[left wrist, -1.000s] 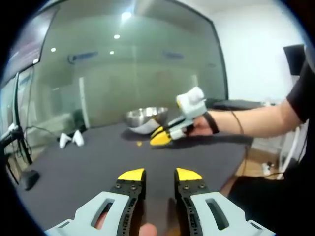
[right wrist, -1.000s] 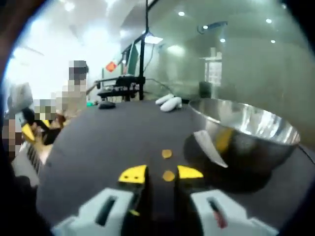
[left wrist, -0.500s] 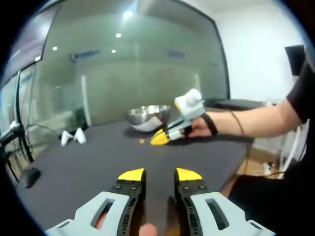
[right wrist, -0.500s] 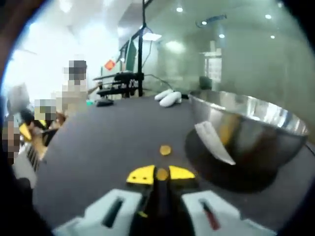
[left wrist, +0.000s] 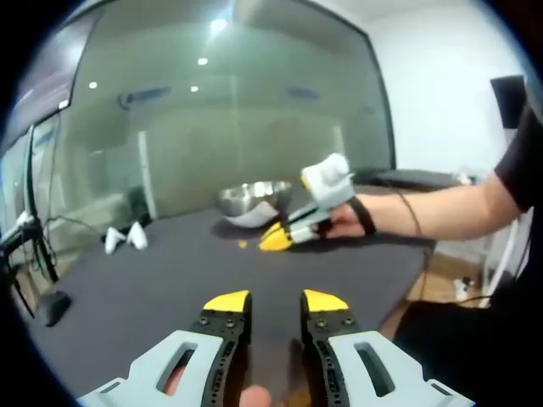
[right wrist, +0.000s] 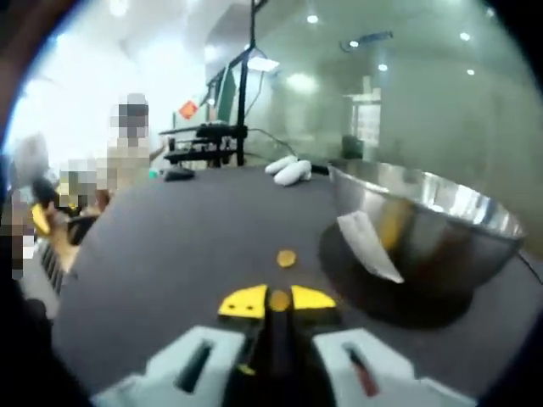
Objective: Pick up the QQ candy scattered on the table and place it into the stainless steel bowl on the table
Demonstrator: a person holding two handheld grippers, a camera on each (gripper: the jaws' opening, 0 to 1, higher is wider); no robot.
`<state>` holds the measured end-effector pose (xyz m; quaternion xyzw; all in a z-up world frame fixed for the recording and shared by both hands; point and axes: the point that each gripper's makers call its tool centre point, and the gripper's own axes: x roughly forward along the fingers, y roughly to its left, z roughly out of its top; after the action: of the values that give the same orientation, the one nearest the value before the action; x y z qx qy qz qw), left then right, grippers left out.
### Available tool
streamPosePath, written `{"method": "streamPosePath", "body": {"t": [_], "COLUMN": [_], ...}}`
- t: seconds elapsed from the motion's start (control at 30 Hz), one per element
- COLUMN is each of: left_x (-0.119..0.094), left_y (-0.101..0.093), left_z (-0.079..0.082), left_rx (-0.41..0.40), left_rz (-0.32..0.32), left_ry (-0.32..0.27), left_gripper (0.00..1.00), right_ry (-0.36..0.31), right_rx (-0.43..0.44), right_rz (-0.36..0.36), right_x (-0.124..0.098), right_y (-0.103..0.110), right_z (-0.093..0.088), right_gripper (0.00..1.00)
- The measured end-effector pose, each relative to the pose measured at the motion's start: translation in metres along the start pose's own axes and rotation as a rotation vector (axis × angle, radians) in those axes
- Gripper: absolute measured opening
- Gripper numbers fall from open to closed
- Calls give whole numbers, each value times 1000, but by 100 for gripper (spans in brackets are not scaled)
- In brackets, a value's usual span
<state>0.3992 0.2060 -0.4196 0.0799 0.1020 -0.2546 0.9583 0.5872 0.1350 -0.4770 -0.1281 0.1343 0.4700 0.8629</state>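
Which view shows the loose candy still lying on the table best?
The right gripper view: the loose candy lies close ahead on the table, beside the bowl. In the left gripper view it is a distant speck.

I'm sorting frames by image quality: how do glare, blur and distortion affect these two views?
Left gripper view: fisheye bends the glass wall; ceiling lights glare on it; the stainless steel bowl looks small and soft. Right gripper view: overexposed at upper left, soft overall; the bowl mirrors lights and a yellow tip; the right gripper, jaws shut on a candy, is slightly blurred, as is a second candy.
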Motion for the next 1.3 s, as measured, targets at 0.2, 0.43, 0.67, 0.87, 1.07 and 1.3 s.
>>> {"method": "streamPosePath", "body": {"t": [0.2, 0.43, 0.67, 0.87, 1.07, 1.3], "left_x": [1, 4, 7, 5, 1, 1], "left_y": [-2, -4, -10, -11, 0, 0], "left_z": [0, 2, 1, 1, -1, -2], "left_rx": [1, -1, 13, 17, 12, 17], "left_rz": [-5, -11, -20, -24, -12, -17], "left_ry": [1, -4, 0, -1, -3, -1], "left_gripper": [25, 25, 25, 25, 25, 25], "right_ry": [-17, -73, -136, -169, -171, -137], "right_rx": [7, 50, 55, 27, 8, 16], "right_rz": [-4, -12, -41, -52, -120, -191], "right_x": [-14, -38, -53, -57, -54, -49], "right_y": [2, 4, -12, -32, -70, -107], "right_z": [3, 17, 43, 72, 88, 89], "right_gripper": [10, 10, 10, 10, 10, 10]}}
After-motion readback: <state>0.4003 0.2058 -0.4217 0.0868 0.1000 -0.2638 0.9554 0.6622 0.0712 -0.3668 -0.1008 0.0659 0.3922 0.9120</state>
